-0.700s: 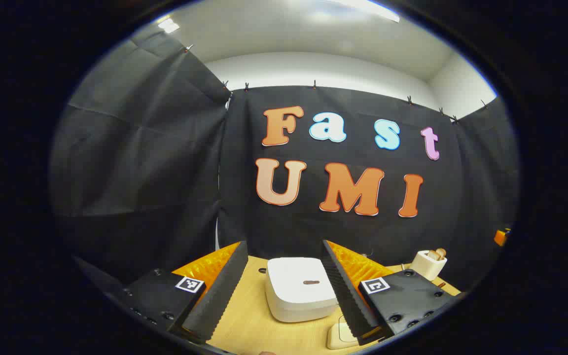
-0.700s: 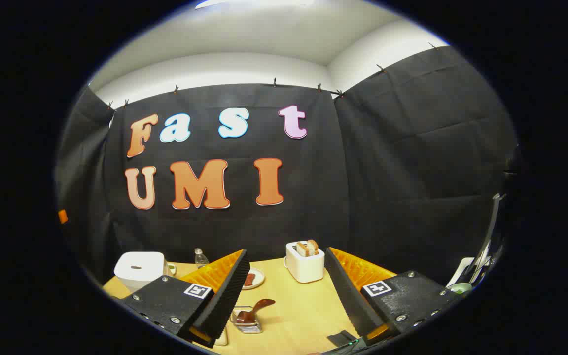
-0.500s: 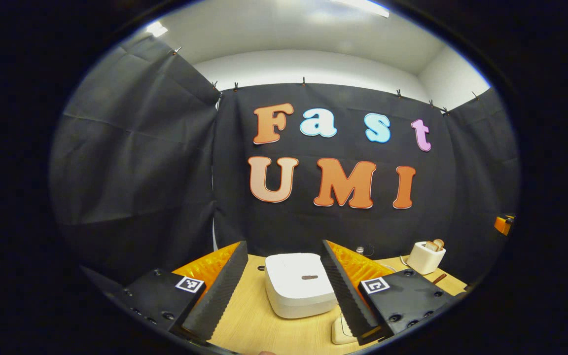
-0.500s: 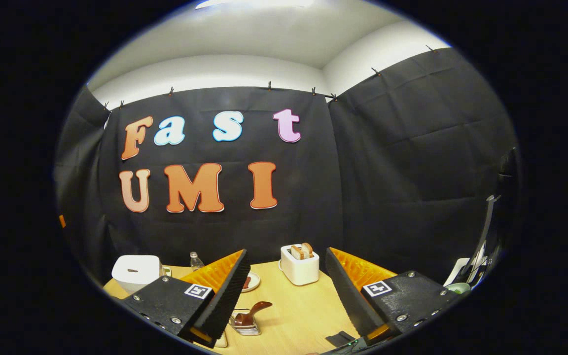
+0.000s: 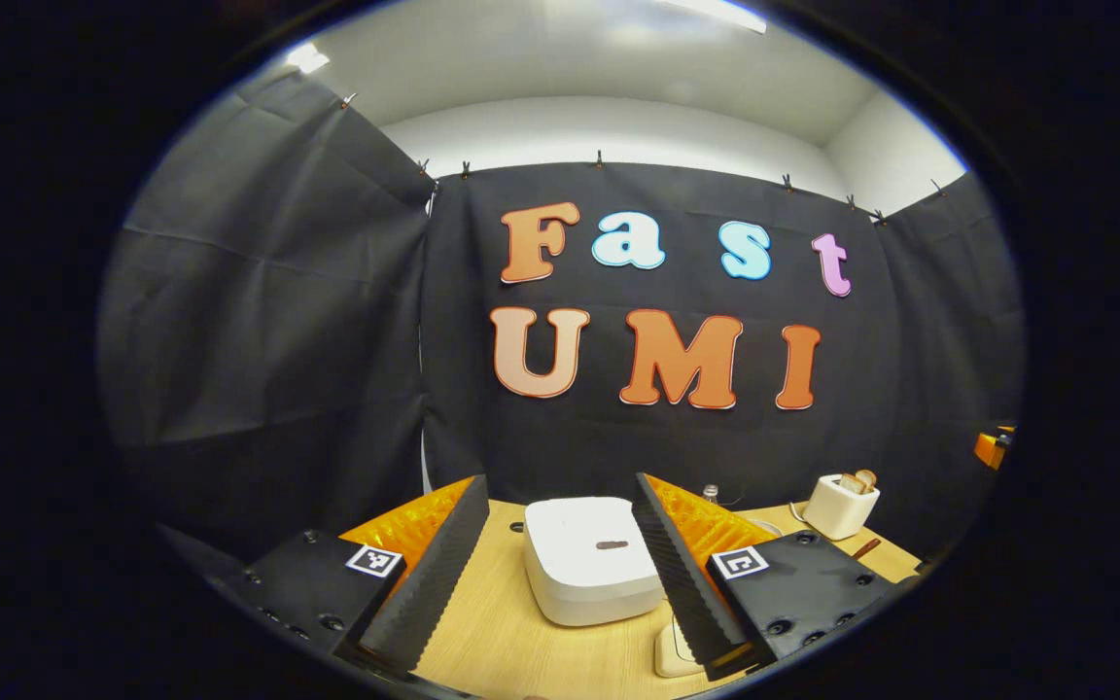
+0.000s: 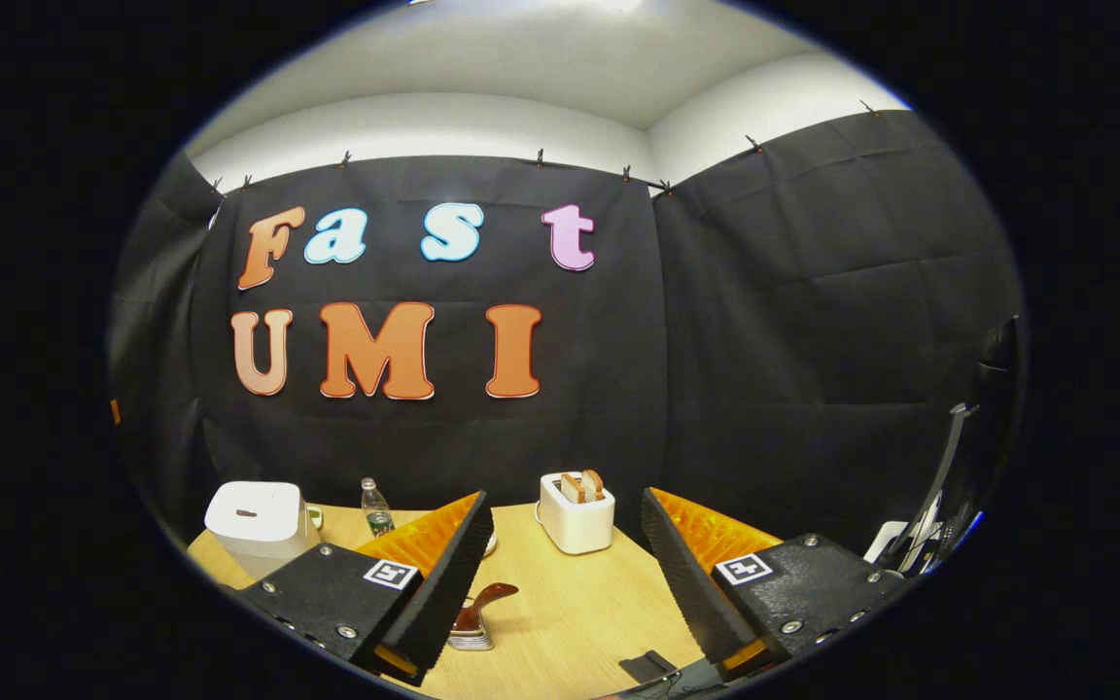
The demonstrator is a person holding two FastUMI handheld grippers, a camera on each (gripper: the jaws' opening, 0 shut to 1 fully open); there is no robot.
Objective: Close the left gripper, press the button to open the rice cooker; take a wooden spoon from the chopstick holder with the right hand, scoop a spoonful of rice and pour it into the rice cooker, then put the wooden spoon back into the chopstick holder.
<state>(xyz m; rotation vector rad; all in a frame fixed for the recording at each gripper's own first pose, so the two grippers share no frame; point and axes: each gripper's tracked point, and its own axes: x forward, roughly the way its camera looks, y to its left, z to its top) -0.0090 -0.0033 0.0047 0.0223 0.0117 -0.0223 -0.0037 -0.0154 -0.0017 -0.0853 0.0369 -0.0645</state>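
The white rice cooker (image 5: 591, 569) stands on the wooden table (image 5: 502, 642) with its lid down and a small dark mark on top. In the left gripper view it sits straight ahead, framed by the open fingers of my left gripper (image 5: 558, 484), which do not touch it. In the right gripper view the rice cooker (image 6: 259, 520) is at the far left. A dark brown spoon (image 6: 484, 601) rests in a small metal holder (image 6: 468, 637) just past the left finger of my right gripper (image 6: 565, 496), which is open and empty.
A white toaster-like box (image 6: 576, 513) with brown pieces sticking up stands mid-table ahead of the right gripper, and is seen as the white box (image 5: 840, 506) in the left gripper view. A water bottle (image 6: 375, 506) stands by the cooker. A cream dish (image 5: 669, 653) lies near the left gripper.
The right gripper view has shifted so the cooker, toaster-like box and spoon sit higher and more table shows. The left gripper view has barely moved. Both grippers stay open.
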